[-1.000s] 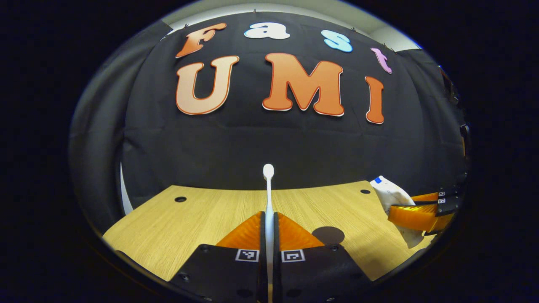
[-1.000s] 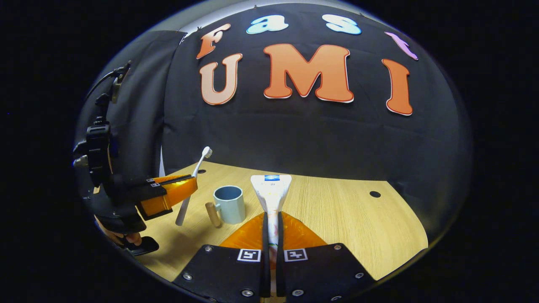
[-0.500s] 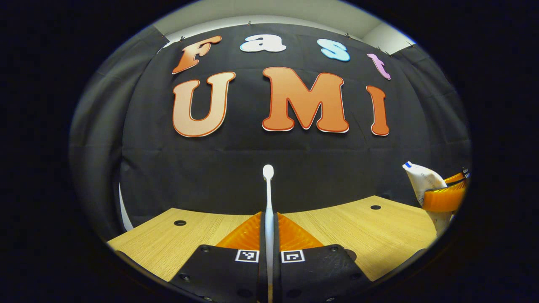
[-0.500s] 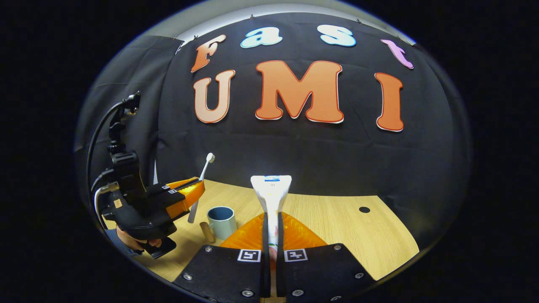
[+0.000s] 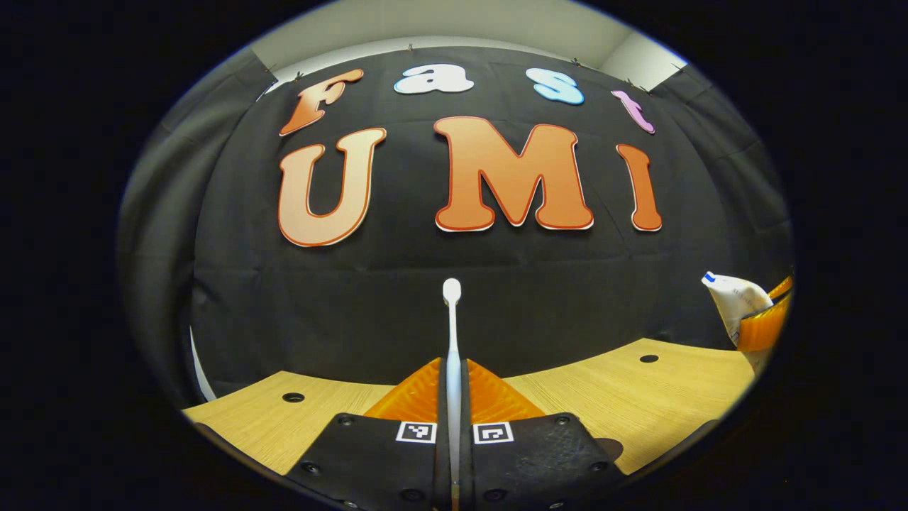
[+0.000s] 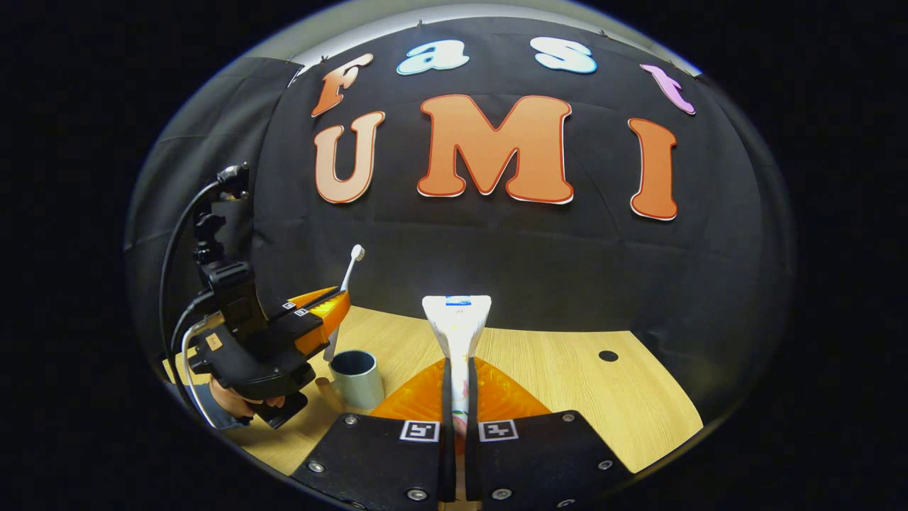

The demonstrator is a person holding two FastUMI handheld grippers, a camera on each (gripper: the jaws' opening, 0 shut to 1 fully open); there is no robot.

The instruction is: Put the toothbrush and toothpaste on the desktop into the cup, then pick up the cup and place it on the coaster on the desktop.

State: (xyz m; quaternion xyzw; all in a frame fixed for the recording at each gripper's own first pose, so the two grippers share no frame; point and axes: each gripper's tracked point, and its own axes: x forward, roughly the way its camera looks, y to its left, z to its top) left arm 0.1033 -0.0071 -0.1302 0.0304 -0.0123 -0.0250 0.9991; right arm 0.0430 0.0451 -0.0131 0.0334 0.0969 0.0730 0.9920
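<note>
The toothbrush (image 5: 452, 333) is held tight between the two fingers of the left gripper (image 5: 452, 387). It is pinched low on its handle, so the white brush head is pointed up and away. In the right gripper view, the same toothbrush (image 6: 345, 284) is seen raised above the worktop (image 6: 567, 383), just over and behind the cup (image 6: 356, 378). It is probably held this way so that the handle end can be lowered into the cup.

The toothpaste (image 6: 457, 333) is gripped by the right gripper (image 6: 457, 387), with both fingers pressed on the tube. The flat crimped end is pointed up and the cap end is hidden between the fingers. The tube is lifted above the worktop, to the right of the cup. In the left gripper view, the toothpaste (image 5: 734, 305) is seen far off at the right edge.

The cup is stood upright on the worktop, open at the top, with nothing seen inside it. A wooden handle is fitted on its left side. A dark round patch (image 5: 608, 448) is seen low in the left gripper view; it may be the coaster, but this cannot be told.

A small blue mark is printed on the end of the tube, but no words can be read. Square black and white markers are stuck on both grippers.
</note>
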